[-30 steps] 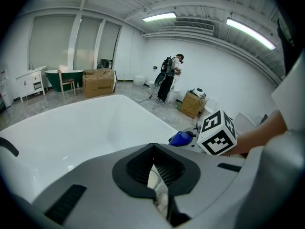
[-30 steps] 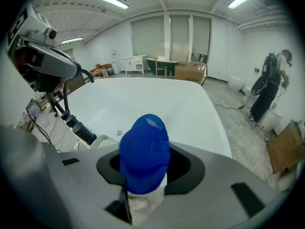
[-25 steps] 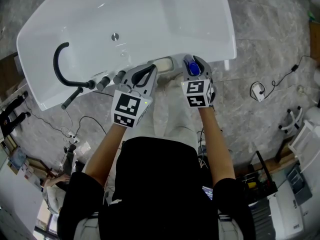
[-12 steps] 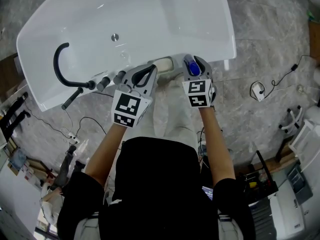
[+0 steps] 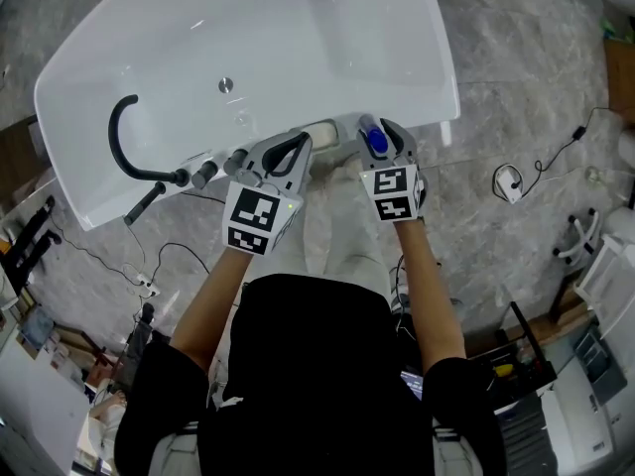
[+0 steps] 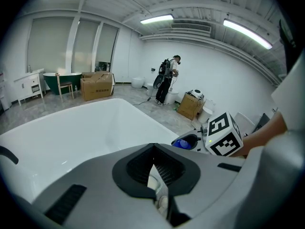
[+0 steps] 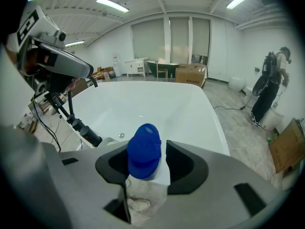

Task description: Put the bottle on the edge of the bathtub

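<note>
Holding the bottle [image 7: 144,152] clamped in your right gripper [image 5: 378,135] (left gripper [image 5: 286,149] pinched closed, empty), you're at the placing step, so lower it onto the bathtub [image 5: 442,75] rim just ahead, then release

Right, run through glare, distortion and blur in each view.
Head view: even light, sheen on the glossy white bathtub, mild barrel bend. Left gripper view: strong fisheye, dark corners, bright ceiling strip lights. Right gripper view: same fisheye; the blue-capped white bottle looks sharp.
</note>
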`<state>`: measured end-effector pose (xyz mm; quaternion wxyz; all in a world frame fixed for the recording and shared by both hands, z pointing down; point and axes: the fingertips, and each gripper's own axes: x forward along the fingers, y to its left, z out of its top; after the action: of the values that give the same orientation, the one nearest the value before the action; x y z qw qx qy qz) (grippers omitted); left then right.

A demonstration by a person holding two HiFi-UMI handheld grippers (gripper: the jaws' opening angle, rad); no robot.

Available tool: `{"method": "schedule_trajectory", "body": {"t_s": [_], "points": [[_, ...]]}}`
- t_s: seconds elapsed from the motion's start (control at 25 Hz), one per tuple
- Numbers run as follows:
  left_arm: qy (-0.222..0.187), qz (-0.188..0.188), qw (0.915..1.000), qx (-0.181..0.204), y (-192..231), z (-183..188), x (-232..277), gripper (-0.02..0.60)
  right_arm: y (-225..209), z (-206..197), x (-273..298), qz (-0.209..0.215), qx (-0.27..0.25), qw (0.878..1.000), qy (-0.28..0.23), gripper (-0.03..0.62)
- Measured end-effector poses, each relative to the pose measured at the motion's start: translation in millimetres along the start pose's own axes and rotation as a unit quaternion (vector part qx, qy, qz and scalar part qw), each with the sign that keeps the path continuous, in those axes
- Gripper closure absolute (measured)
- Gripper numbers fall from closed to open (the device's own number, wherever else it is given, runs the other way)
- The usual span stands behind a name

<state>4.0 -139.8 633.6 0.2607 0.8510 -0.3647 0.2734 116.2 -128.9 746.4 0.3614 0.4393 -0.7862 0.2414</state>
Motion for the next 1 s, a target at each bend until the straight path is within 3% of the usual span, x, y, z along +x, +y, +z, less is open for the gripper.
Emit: {"method": "schedule_trajectory", "body": {"t_s": [0.48,1.0], "points": [[-0.037,-0.01,0.9987,0.032,-23,49,-16,0.568,2,22,-47,-0.01,-0.002,1.0,-0.019,0.408],[-0.049,0.0,0.9981,0.038,-32,63,-58,0.568,0,59,-96,-0.029,-0.008,0.998,-0.052,0.408]]}}
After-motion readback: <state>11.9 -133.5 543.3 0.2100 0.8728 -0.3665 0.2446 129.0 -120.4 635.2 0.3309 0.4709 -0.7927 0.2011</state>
